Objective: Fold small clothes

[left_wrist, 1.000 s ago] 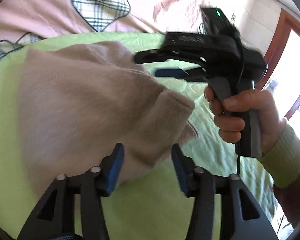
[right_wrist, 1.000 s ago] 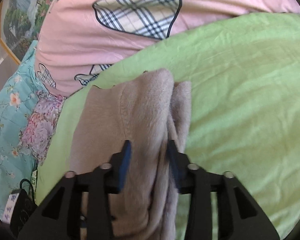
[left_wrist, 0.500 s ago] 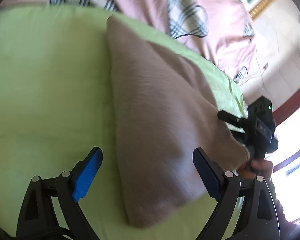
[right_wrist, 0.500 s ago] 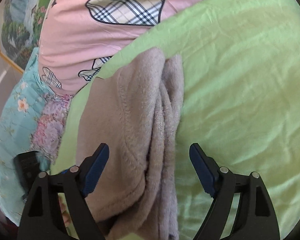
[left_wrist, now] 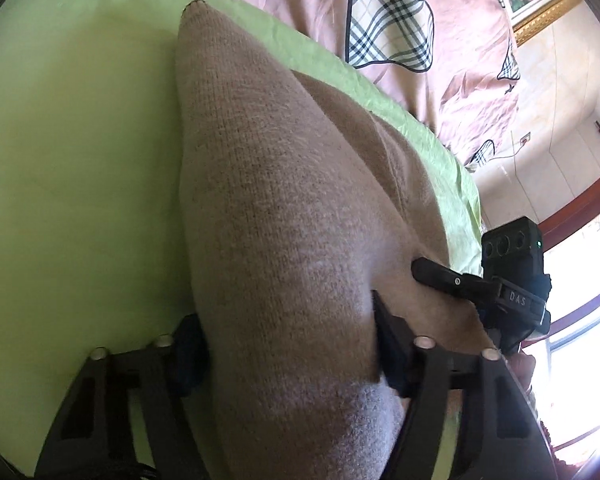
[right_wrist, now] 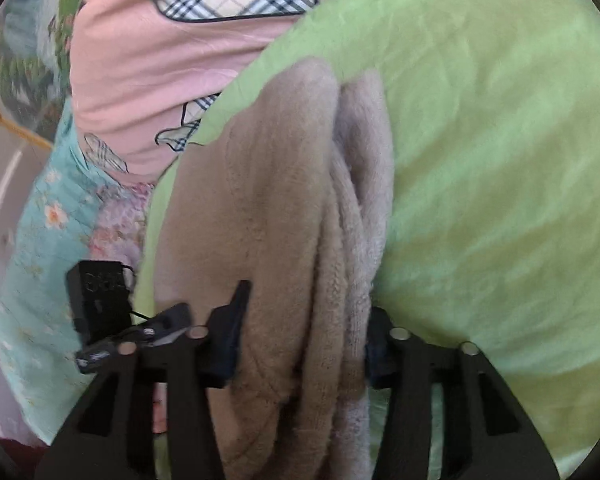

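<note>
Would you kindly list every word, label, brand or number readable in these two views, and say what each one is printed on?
"DAS": pale letters on the black body of the right gripper, seen in the left wrist view.
Raised lettering on the black box atop the left gripper, in the right wrist view: too blurred to read.
Nothing legible on the beige knit garment, the green sheet or the pink quilt.

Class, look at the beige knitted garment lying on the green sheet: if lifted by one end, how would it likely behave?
The beige knitted garment would probably flop and sag, since it already lies in soft rounded folds. Its fuzzy knit likely grips rather than slips. It bulges between the fingers of the left hand-held gripper, so it probably compresses easily and could unfold when raised.
</note>
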